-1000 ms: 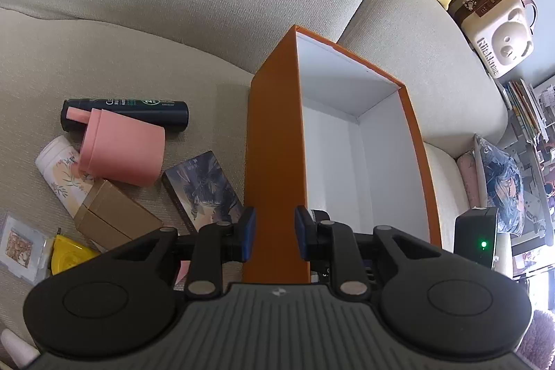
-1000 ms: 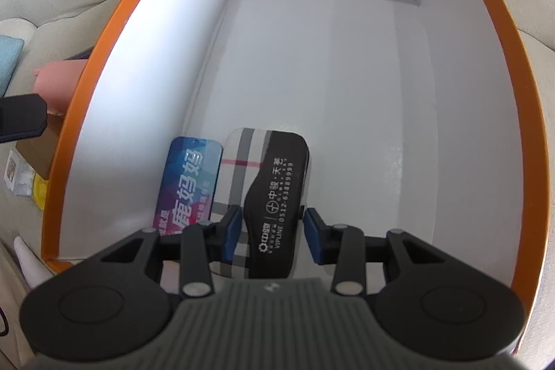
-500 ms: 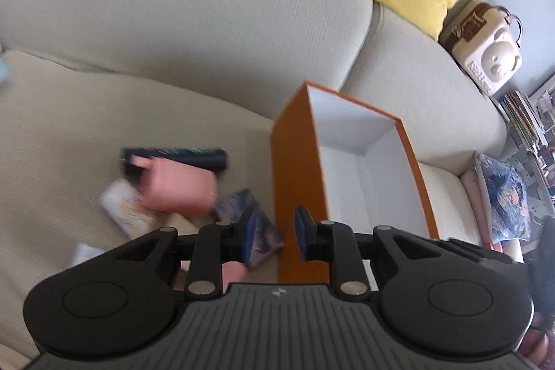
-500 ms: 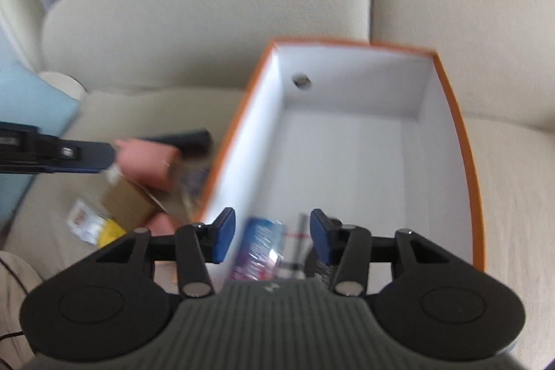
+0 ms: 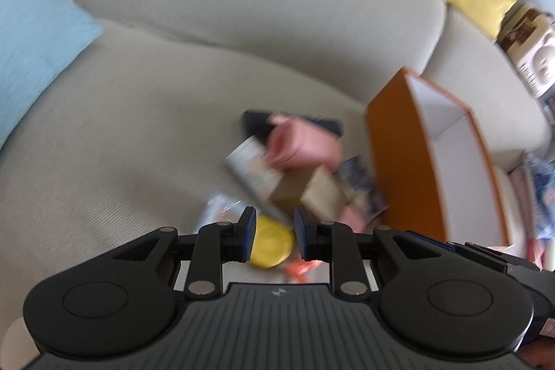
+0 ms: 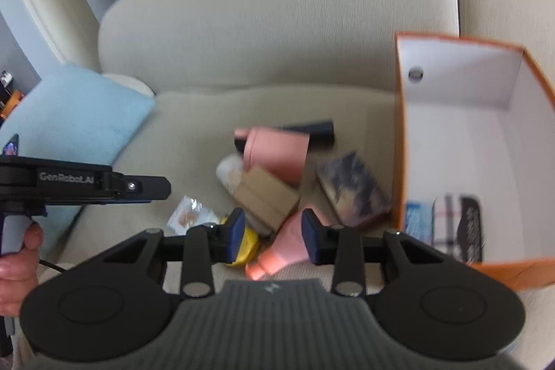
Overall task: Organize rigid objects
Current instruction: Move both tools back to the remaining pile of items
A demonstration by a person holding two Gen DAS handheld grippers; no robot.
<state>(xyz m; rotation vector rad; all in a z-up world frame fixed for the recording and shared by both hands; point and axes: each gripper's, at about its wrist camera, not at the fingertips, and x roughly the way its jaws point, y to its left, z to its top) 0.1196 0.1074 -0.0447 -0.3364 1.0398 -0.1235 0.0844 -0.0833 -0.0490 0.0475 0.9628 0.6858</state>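
Nearest, the right hand-held gripper (image 6: 272, 240) was closing its jaws on nothing, hovering above the yellow round piece (image 6: 242, 247) and a pink item (image 6: 281, 252); closing early could nudge either aside. The left hand-held gripper (image 5: 272, 233) hung empty, jaws narrowly parted, too tight to straddle the cardboard box (image 6: 267, 195) without widening. Beyond lay the pink cup (image 6: 275, 155) and dark tube (image 6: 317, 130), overlapping on the soft sofa (image 6: 277, 23), so lifting one might roll another. The orange box (image 6: 400, 141), already holding two items, stood just beside the pile.
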